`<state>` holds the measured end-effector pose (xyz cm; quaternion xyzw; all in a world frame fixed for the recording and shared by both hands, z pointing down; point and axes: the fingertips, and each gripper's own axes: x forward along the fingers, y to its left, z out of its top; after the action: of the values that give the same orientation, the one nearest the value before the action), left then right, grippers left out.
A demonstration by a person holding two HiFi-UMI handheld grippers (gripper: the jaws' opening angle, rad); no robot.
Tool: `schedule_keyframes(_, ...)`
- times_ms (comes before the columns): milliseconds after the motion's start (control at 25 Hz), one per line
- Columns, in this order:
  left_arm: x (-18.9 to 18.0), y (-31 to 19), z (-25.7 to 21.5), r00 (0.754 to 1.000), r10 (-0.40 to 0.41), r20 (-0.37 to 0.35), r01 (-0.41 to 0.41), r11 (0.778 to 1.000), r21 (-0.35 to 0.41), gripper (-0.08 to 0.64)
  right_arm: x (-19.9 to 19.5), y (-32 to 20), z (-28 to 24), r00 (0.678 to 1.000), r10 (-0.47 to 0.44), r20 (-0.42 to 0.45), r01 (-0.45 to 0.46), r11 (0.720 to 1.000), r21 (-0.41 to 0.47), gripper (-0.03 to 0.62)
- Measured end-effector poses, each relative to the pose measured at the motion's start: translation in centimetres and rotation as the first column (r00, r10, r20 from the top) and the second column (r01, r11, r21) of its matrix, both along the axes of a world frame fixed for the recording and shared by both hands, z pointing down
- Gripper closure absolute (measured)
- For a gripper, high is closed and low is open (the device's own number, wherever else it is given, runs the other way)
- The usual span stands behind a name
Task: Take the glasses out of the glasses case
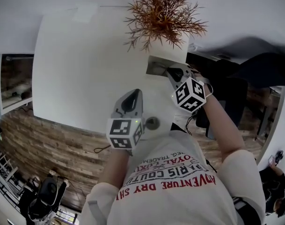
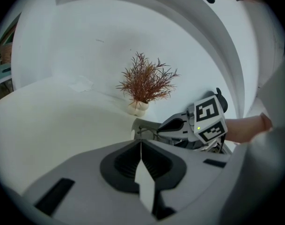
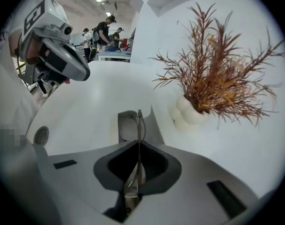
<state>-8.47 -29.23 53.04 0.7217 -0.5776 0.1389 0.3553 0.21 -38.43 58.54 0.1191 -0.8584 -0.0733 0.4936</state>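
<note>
Nearest the head camera is the person's white T-shirt (image 1: 175, 186) with red lettering, filling the bottom of the frame, both forearms reaching up from it. Beyond it spreads the white worktop (image 1: 81, 64), which takes up most of the middle and left of the head view. At the top centre stands a plant (image 1: 163, 13) with rust-coloured twiggy branches in a lumpy white vase. The left gripper (image 1: 132, 97) is held over the near edge of the worktop at centre frame. Its own view shows its jaws pressed together along a thin seam with nothing between them. The right gripper (image 1: 172, 74) sits to the upper right of it and points at the foot of the vase. Its jaws are closed on the glasses (image 3: 138, 123), a thin wire frame held on edge that sticks out past the jaw tips, one round lens showing to the left. The grey glasses case (image 1: 155, 67) lies on the worktop just beside the vase, directly behind the glasses in the right gripper view; whether the frame touches the case cannot be told. A small round grommet (image 1: 152, 123) is set in the worktop near the left gripper.
</note>
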Motion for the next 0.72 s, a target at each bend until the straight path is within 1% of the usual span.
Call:
schedule_keyframes(80, 0.0, 0.0, -0.3, 1.000, 0.007, 0.000, -0.007, 1.000, 0.010, 0.551, 0.1, -0.3, -1.0, 0.999, 0.029, 0.026, -0.030, 0.999, 0.038, 0.566)
schedule_keyframes(240, -0.3, 0.1, -1.3, 1.000, 0.018, 0.000, -0.018, 0.999, 0.038, 0.551, 0.2, 0.0, -3.6, 0.995, 0.058, 0.081, -0.068, 0.991, 0.119, 0.568)
schedule_keyframes(360, -0.2, 0.3, -2.1, 0.999, 0.047, 0.001, -0.047, 0.997, 0.063, 0.551, 0.4, 0.9, -5.4, 0.986, 0.104, 0.132, -0.123, 0.983, 0.139, 0.568)
schedule_keyframes(440, 0.0, 0.4, -2.7, 0.997, 0.078, 0.005, -0.078, 0.993, 0.083, 0.551, 0.7, 1.6, -6.6, 0.973, 0.156, 0.170, -0.182, 0.972, 0.146, 0.568)
schedule_keyframes(560, 0.4, 0.4, -3.9, 0.991, 0.136, 0.011, -0.137, 0.983, 0.121, 0.551, 1.3, 3.1, -8.4, 0.937, 0.258, 0.235, -0.296, 0.944, 0.144, 0.568)
schedule_keyframes(640, 0.7, 0.3, -4.7, 0.983, 0.184, 0.017, -0.185, 0.971, 0.149, 0.551, 1.8, 4.1, -9.6, 0.900, 0.334, 0.282, -0.382, 0.914, 0.136, 0.568)
schedule_keyframes(720, 0.8, 0.5, -5.6, 0.976, 0.217, 0.025, -0.218, 0.961, 0.173, 0.551, 2.2, 5.3, -10.6, 0.854, 0.399, 0.332, -0.455, 0.884, 0.109, 0.568)
